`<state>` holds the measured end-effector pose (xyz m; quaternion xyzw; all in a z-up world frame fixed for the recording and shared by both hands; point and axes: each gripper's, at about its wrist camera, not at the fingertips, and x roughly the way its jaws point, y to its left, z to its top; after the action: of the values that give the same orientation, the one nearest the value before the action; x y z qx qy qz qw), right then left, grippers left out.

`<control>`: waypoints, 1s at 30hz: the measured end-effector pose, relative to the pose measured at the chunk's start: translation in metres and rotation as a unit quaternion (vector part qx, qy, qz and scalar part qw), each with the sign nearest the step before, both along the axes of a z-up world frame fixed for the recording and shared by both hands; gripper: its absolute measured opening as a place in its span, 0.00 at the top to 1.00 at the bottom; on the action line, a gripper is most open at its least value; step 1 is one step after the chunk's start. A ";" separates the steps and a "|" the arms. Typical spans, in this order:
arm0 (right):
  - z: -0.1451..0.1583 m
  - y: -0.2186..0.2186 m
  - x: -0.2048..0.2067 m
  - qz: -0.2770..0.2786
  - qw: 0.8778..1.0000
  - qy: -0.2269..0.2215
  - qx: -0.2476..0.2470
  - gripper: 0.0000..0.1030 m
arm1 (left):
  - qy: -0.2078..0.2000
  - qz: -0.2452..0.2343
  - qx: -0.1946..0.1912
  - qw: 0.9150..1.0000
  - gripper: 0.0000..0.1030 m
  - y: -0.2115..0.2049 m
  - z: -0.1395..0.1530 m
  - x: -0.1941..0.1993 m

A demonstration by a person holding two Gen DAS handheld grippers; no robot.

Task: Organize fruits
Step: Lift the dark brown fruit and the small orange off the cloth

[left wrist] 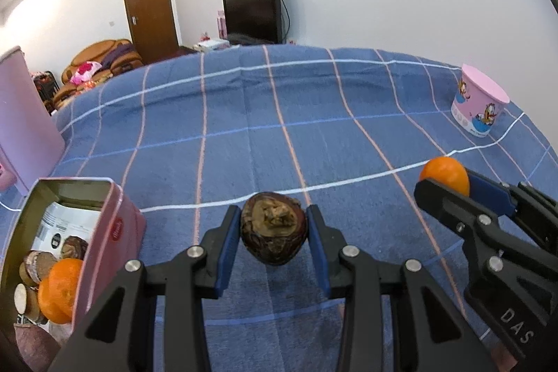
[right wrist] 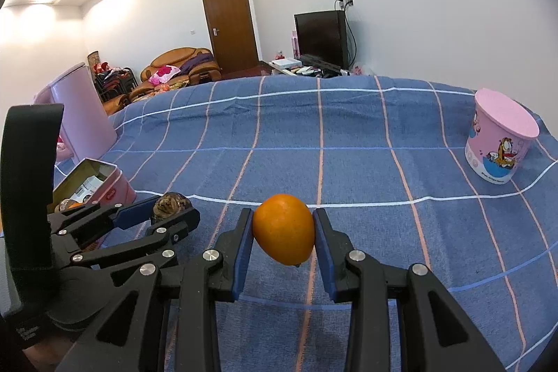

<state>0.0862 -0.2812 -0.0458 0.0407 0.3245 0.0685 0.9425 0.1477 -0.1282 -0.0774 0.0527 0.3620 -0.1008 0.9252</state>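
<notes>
My left gripper (left wrist: pixel 273 232) is shut on a dark brown, wrinkled fruit (left wrist: pixel 273 232) and holds it above the blue checked cloth. It also shows in the right wrist view (right wrist: pixel 171 206) at the left. My right gripper (right wrist: pixel 283 234) is shut on an orange (right wrist: pixel 283 230), held above the cloth; the orange also shows in the left wrist view (left wrist: pixel 444 173) at the right. An open pink tin (left wrist: pixel 104 232) at the lower left holds oranges (left wrist: pixel 59 288), brown fruits and a paper label. The tin also shows in the right wrist view (right wrist: pixel 108 183).
A pink cartoon cup with a lid (left wrist: pixel 479 100) stands at the far right of the cloth (left wrist: pixel 279 114); it also shows in the right wrist view (right wrist: pixel 502 138). A tall pink container (left wrist: pixel 24 114) stands at the far left. Sofa, door and TV lie beyond.
</notes>
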 end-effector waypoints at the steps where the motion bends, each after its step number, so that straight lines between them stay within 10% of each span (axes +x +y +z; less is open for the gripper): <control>1: 0.001 0.001 0.000 0.000 1.000 -0.002 0.000 0.65 | -0.005 0.001 0.001 1.000 0.62 0.000 0.001 -0.001; 30: 0.012 0.006 -0.023 0.004 0.997 -0.074 -0.023 0.65 | -0.086 0.021 0.005 0.996 0.62 0.009 0.018 -0.027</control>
<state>0.0627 -0.2750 -0.0335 0.0128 0.2553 0.0673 0.9644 0.1203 -0.1197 -0.0594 0.0581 0.2827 -0.0751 0.9545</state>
